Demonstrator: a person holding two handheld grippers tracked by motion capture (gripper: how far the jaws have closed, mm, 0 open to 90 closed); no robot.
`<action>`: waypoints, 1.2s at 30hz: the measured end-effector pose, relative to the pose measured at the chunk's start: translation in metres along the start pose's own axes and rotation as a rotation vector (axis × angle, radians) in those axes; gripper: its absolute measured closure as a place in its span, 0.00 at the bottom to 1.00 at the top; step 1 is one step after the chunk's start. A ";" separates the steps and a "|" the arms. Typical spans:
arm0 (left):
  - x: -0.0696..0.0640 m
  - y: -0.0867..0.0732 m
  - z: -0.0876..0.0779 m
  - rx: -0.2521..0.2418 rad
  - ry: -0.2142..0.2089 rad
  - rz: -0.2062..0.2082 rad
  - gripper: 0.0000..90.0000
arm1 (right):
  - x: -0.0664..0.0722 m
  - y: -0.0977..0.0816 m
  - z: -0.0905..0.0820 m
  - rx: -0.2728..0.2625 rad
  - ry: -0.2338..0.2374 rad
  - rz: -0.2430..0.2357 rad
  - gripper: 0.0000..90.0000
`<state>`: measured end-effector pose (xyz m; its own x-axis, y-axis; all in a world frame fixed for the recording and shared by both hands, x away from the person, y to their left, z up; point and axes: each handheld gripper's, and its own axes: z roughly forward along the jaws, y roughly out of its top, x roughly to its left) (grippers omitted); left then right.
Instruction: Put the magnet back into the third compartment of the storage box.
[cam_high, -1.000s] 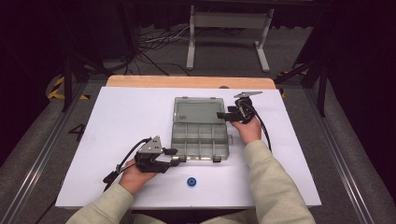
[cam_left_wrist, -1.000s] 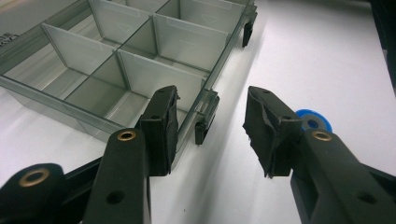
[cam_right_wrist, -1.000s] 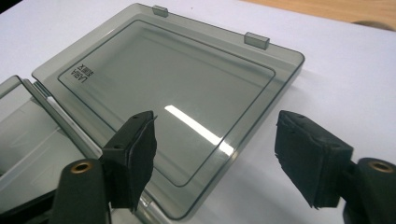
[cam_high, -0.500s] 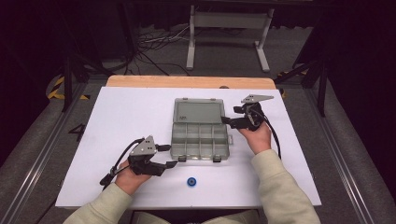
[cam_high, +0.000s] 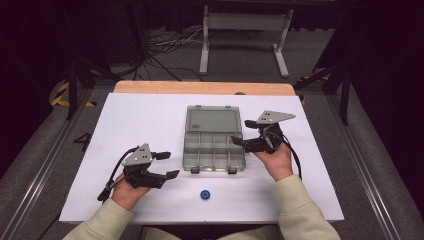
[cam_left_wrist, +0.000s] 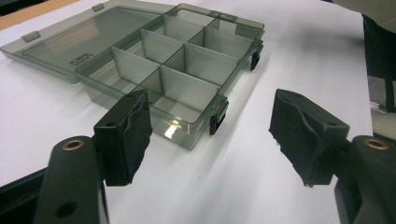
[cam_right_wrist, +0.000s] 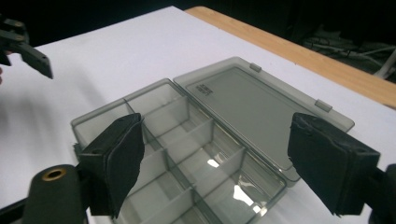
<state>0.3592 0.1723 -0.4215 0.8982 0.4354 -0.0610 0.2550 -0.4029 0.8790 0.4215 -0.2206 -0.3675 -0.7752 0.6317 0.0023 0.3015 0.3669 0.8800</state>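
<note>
Clear plastic organizer box at middle of white table sheet, lid folded flat open toward far side, compartments empty as seen.

Left gripper just left of box's near corner, jaws have just been opening, now wide apart, nothing between pads.

Right gripper at box's right edge, raised above it, jaws have just been opening, spread wide, nothing held.

Small blue ring on sheet near front edge, apart from box.
</note>
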 end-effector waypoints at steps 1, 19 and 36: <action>0.000 -0.001 -0.003 -0.002 0.003 0.000 0.31 | 0.004 0.000 -0.002 -0.010 0.000 -0.006 0.21; 0.004 -0.006 -0.012 -0.023 0.031 -0.008 0.30 | 0.050 0.020 -0.014 0.122 0.130 -0.118 0.19; 0.007 -0.008 -0.012 -0.030 0.043 -0.012 0.29 | 0.091 0.019 0.007 0.366 0.216 -0.257 0.18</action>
<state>0.3591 0.1879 -0.4233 0.8785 0.4749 -0.0519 0.2545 -0.3733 0.8921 0.3603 -0.1509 -0.3539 -0.9358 0.3473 -0.0609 0.2302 0.7325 0.6406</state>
